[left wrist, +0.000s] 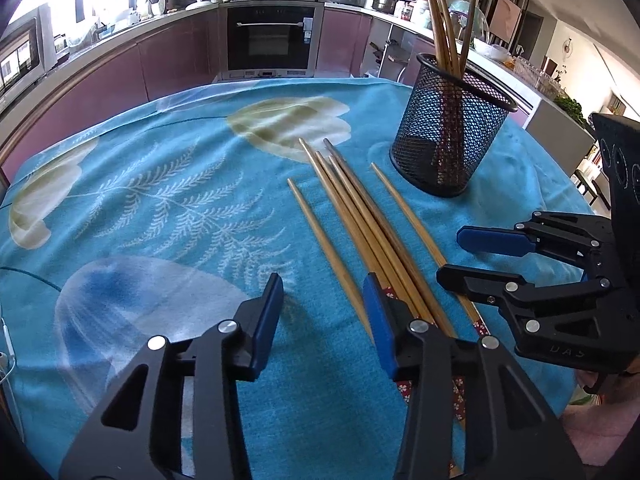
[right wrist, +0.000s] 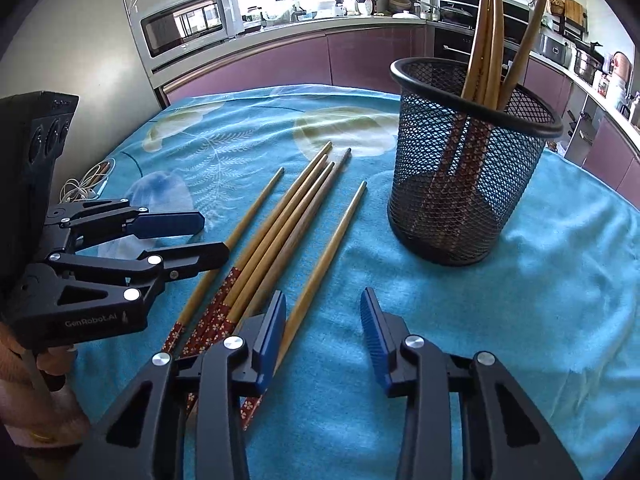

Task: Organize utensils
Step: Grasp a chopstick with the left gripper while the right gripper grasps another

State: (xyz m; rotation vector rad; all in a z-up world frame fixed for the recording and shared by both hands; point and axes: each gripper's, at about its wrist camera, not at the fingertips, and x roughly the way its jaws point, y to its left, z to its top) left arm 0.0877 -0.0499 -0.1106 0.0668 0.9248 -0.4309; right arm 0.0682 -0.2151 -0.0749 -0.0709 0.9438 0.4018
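blue-padded left gripper (left wrist: 324, 300) and right gripper (right wrist: 323, 312) gape, empty.

The chopsticks (left wrist: 352, 216) lying on the cloth look like smooth wood, pale to mid brown with a soft sheen, their thick ends wrapped in a red flowered pattern. More of the same wood stands in the holder (left wrist: 448, 132), a cup of black wire mesh, matt, with a smooth solid rim. The tablecloth (left wrist: 160, 200) over the tabletop is soft woven fabric, turquoise with a printed leaf design, slightly fuzzy. The left tool (left wrist: 324, 320) and right tool (right wrist: 324, 328) are matt black plastic with shiny metal pivot pins; their fingers (right wrist: 376, 332) carry blue ribbed pads.
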